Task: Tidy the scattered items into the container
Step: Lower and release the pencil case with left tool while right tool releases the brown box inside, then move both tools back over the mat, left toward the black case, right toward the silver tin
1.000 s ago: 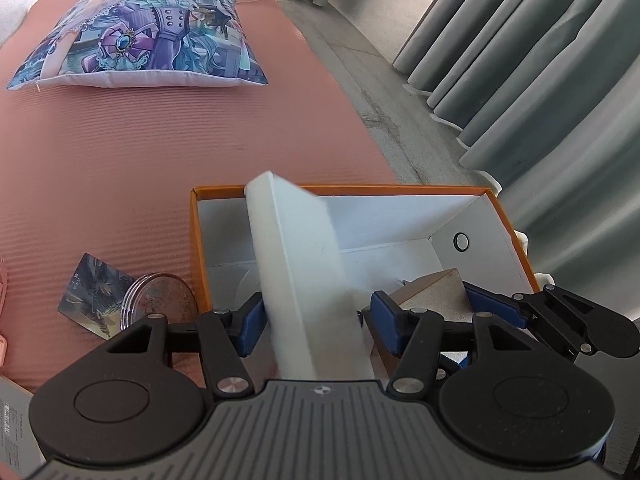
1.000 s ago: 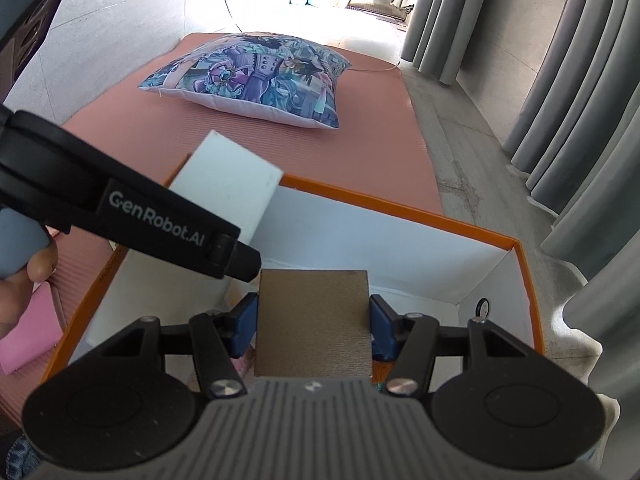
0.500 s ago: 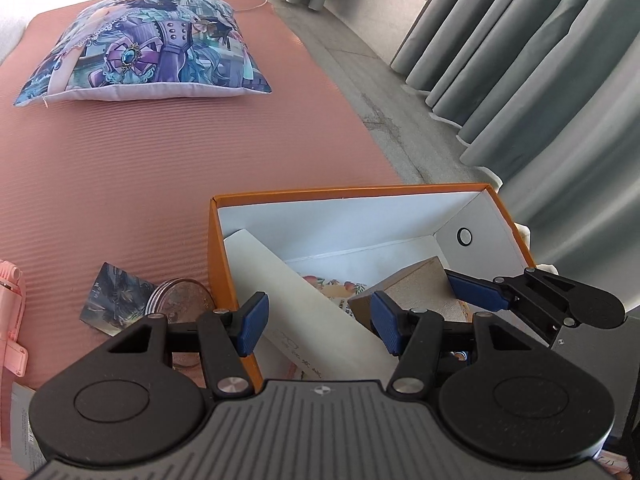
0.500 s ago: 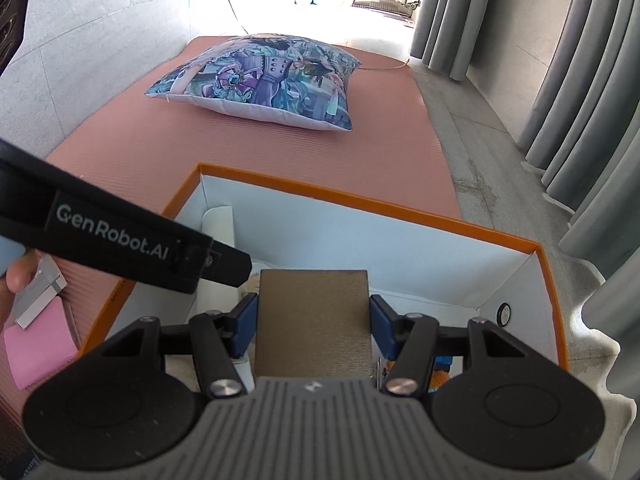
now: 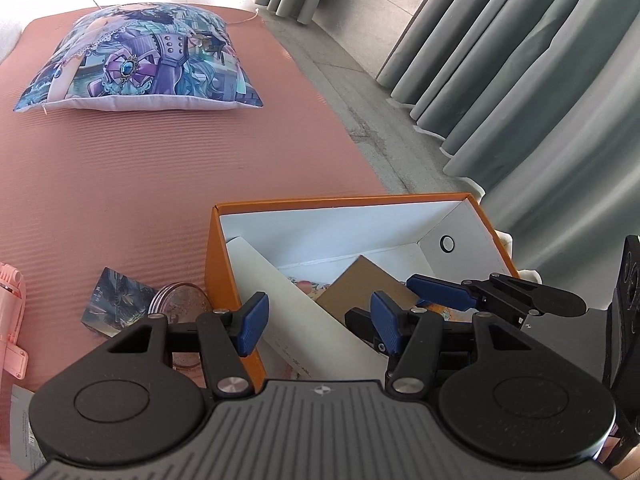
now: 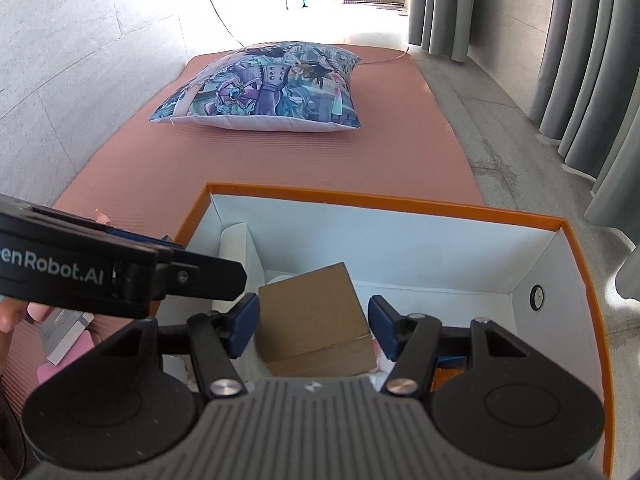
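Observation:
The orange container (image 5: 224,264) (image 6: 384,202), white inside, stands on the pink mat. A long white box (image 5: 304,304) (image 6: 234,248) lies slanted in it, free of my left gripper (image 5: 318,326), which hangs open over the container's near left corner. A brown cardboard box (image 6: 316,320) (image 5: 360,284) rests tilted inside beside the white box. My right gripper (image 6: 314,326) is around the brown box with its jaws opening and small gaps at the pads. Its blue fingers (image 5: 440,292) show in the left wrist view.
On the mat left of the container lie a round tin (image 5: 178,304), a picture card (image 5: 116,300), a pink object (image 5: 12,320) and a paper (image 5: 24,428). A printed pillow (image 5: 140,68) lies at the far end. Grey curtains (image 5: 520,100) hang on the right.
My left gripper let go of the white box, which dropped from upright to slanted inside the container. My right gripper's jaws widened and the brown box tipped down between them.

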The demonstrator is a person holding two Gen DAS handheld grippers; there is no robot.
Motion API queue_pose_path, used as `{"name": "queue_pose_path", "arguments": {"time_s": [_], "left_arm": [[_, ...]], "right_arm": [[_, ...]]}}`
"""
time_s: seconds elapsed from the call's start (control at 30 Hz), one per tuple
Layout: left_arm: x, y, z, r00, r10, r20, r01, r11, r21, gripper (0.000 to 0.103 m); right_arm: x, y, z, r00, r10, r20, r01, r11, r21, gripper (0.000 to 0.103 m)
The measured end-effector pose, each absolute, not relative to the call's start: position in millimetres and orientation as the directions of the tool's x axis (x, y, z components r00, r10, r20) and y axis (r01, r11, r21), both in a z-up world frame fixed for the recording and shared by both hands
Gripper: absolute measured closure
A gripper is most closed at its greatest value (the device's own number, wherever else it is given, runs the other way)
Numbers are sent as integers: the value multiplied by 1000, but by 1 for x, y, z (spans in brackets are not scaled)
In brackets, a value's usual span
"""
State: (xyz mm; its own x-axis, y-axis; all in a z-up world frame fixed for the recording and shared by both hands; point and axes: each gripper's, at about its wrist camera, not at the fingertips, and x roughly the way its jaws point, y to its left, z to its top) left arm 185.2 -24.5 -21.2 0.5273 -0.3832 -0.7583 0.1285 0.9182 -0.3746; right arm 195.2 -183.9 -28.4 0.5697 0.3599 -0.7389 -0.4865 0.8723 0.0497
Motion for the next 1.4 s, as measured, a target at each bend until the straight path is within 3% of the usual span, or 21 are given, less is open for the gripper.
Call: {"name": "queue_pose_path", "arguments": {"time_s": [0.4, 0.63, 1.07, 1.4], "left_arm": [[166, -10, -1, 563, -427, -708, 233, 904, -359, 37], [160, 22, 6, 557, -371, -743, 254, 928, -274, 39], [137, 111, 5, 487, -250, -837, 276, 953, -125, 40], [114, 161, -21, 352, -158, -923, 381, 925, -13, 40]], "right_arm": [[175, -182, -9, 648, 312, -694, -461, 887, -31, 36], [162, -170, 12, 636, 366, -679, -497, 868, 1, 35], [144, -71, 17, 449, 448, -773, -758, 649, -64, 40], [153, -4, -18, 339, 281, -898, -876, 443, -192, 44]]}}
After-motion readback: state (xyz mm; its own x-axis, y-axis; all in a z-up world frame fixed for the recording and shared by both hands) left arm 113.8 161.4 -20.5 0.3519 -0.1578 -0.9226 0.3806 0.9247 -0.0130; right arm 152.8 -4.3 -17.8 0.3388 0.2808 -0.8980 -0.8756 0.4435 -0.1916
